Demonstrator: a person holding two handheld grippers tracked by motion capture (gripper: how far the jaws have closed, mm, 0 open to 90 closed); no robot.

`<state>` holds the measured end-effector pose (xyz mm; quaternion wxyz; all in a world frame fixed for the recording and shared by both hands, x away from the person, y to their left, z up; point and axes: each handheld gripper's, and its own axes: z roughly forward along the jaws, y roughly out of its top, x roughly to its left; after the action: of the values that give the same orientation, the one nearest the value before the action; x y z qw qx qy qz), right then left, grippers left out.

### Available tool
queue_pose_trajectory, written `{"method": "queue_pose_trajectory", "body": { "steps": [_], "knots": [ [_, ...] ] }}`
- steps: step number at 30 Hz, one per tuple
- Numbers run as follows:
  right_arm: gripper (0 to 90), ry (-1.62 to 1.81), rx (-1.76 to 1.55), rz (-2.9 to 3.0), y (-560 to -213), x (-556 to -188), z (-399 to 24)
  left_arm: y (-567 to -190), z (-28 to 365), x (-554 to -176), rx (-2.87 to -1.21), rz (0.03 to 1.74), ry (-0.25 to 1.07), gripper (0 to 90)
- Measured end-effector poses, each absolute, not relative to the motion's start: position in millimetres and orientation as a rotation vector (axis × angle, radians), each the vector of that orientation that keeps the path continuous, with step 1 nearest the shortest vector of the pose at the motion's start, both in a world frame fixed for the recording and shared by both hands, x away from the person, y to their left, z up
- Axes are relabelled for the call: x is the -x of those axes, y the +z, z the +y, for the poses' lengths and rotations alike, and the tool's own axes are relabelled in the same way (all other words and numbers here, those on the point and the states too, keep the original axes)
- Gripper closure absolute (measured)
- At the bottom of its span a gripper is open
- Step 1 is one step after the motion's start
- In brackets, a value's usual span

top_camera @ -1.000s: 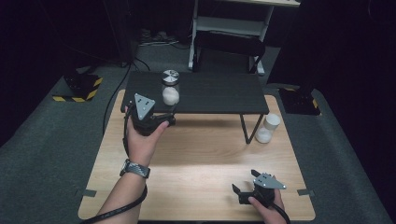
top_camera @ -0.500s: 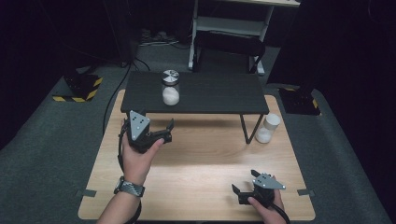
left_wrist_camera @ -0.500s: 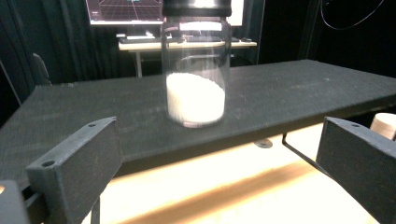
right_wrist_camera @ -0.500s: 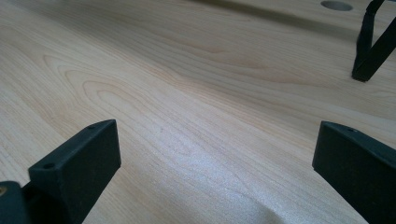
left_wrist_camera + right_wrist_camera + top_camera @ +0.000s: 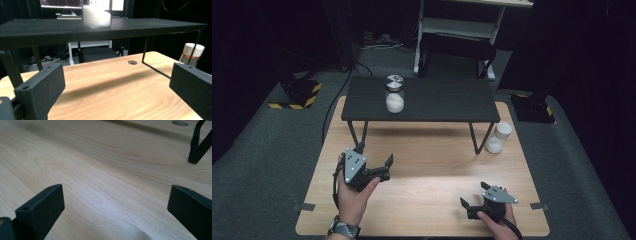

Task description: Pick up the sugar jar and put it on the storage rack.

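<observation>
Hovering wide open and empty over the wooden table, left gripper facing the jar standing well apart on the black shelf, white-capped bottle sitting beside the shelf's leg, right gripper likewise gaping, holding nothing, near the front edge.

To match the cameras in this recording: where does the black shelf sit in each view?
High view: the black shelf stands across the far middle of the wooden table.
Left gripper view: its top spans the upper part, seen edge-on.
Right gripper view: the foot of one leg, upper right corner.
Shared landmark: the light wooden table under it in all three.
</observation>
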<state>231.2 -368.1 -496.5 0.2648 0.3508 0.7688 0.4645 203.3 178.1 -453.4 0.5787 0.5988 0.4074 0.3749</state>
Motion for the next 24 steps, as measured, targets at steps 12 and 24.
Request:
{"method": "queue_pose_trajectory", "body": {
  "steps": [12,24],
  "knots": [
    [0.6,1.249,-0.941,2.08,-496,-231,-367,-485,180,-188,-1.472,0.95,0.827,0.5],
    [0.6,1.246,-0.935,2.083,-496,-231,-367,-507,179,-183,-1.561,0.961,0.783,0.5]
  ]
}}
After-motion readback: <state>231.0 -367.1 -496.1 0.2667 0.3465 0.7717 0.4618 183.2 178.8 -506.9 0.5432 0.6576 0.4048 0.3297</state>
